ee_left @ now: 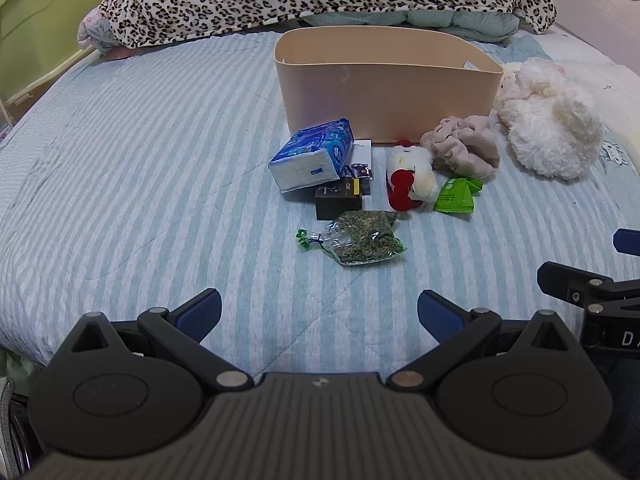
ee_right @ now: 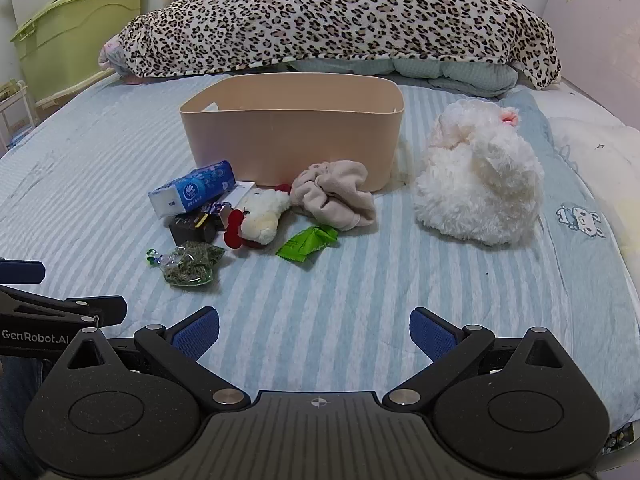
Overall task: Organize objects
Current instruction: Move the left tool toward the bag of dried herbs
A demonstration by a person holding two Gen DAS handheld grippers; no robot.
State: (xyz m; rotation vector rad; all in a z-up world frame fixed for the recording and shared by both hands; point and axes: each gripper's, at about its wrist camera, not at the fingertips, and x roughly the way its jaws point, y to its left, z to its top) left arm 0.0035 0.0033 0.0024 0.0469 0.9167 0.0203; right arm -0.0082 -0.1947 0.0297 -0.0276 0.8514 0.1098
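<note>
Left black two-finger gripper w/ blue ribbed pads (ee_left: 319,312): jaws spread wide, nothing betw. them, fingers aimed fwd and level, held low. Right black two-finger gripper w/ blue ribbed pads (ee_right: 314,330): same pose, jaws wide apart, nothing gripped. Both side by side, near each other: right unit's finger pokes into left view at right edge (ee_left: 588,284), left unit's finger shows at left edge of right view (ee_right: 60,306). Neither touches anything.
</note>
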